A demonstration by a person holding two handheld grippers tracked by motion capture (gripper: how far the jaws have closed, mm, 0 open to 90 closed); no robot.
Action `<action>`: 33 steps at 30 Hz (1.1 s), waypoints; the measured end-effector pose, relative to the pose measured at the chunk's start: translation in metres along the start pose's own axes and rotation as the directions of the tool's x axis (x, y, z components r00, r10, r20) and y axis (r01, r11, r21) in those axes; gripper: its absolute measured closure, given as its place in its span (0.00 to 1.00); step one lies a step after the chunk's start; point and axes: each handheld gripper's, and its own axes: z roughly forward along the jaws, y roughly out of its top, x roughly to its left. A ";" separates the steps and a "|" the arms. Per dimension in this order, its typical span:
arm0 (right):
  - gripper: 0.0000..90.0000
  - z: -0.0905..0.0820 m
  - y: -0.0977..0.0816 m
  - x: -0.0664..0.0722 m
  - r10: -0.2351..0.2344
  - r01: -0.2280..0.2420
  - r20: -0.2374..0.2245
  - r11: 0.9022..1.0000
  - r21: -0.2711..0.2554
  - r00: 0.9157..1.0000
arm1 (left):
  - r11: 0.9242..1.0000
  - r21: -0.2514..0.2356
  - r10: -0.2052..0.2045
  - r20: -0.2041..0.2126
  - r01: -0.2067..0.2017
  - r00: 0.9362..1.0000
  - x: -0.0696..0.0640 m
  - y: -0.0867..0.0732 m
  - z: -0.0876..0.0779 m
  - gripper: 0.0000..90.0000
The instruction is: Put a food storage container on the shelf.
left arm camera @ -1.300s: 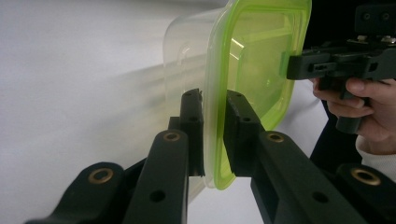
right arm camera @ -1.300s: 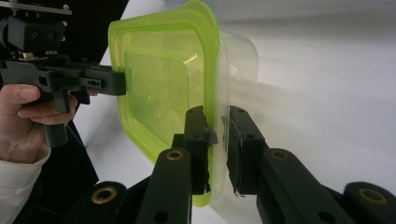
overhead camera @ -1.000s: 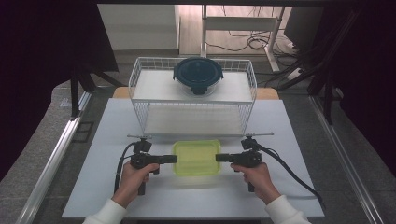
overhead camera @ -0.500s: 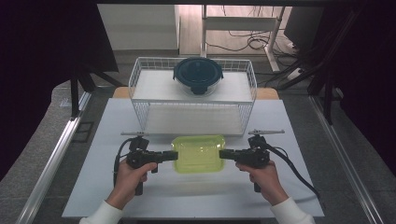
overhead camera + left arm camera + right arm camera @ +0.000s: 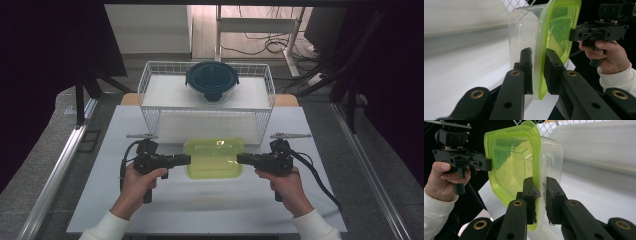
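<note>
A clear plastic container with a lime-green lid (image 5: pixel 214 158) hangs level above the white table, held from both sides. My left gripper (image 5: pixel 188 160) is shut on its left rim and my right gripper (image 5: pixel 239 159) on its right rim. In the left gripper view the jaws (image 5: pixel 537 53) pinch the lid's edge (image 5: pixel 556 30) and the clear wall (image 5: pixel 521 32), and the other gripper (image 5: pixel 574 35) clamps the far side. In the right gripper view the jaws (image 5: pixel 539 182) grip the same rim of the lid (image 5: pixel 509 162), with the left gripper (image 5: pixel 487 164) opposite.
A white wire basket (image 5: pixel 146 82) stands at the back of the table (image 5: pixel 200 210), just beyond the container. A dark round lidded bowl (image 5: pixel 212 80) rests in it. Metal rails run along both table sides, and cables trail from each gripper toward the person.
Both hands have risen together and carried the container up off the table. It now sits slightly nearer the basket in the high view. Both grips are unchanged.
</note>
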 end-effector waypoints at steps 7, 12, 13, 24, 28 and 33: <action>0.87 -0.001 0.015 0.006 -0.017 0.017 -0.007 1.000 -0.014 1.000 | 0.999 -0.017 0.032 -0.014 -0.032 0.999 -0.008 0.015 -0.010 0.88; 0.87 -0.004 0.026 0.012 -0.034 0.034 -0.001 0.999 -0.028 0.999 | 0.998 -0.029 0.053 -0.018 -0.053 0.998 -0.016 0.026 -0.016 0.87; 0.87 -0.005 0.028 0.013 -0.036 0.036 0.000 0.999 -0.031 0.999 | 0.998 -0.031 0.057 -0.018 -0.057 0.998 -0.017 0.028 -0.018 0.87; 0.87 -0.018 0.058 0.029 -0.096 0.096 -0.003 0.993 -0.064 0.995 | 0.994 -0.066 0.087 -0.001 -0.087 0.996 -0.027 0.053 -0.030 0.87; 0.87 -0.021 0.069 0.033 -0.103 0.103 -0.005 0.992 -0.076 0.995 | 0.991 -0.077 0.108 -0.009 -0.109 0.994 -0.032 0.064 -0.034 0.88; 0.87 -0.024 0.081 0.037 -0.120 0.119 0.002 0.988 -0.093 0.993 | 0.989 -0.081 0.126 -0.018 -0.127 0.992 -0.036 0.079 -0.038 0.88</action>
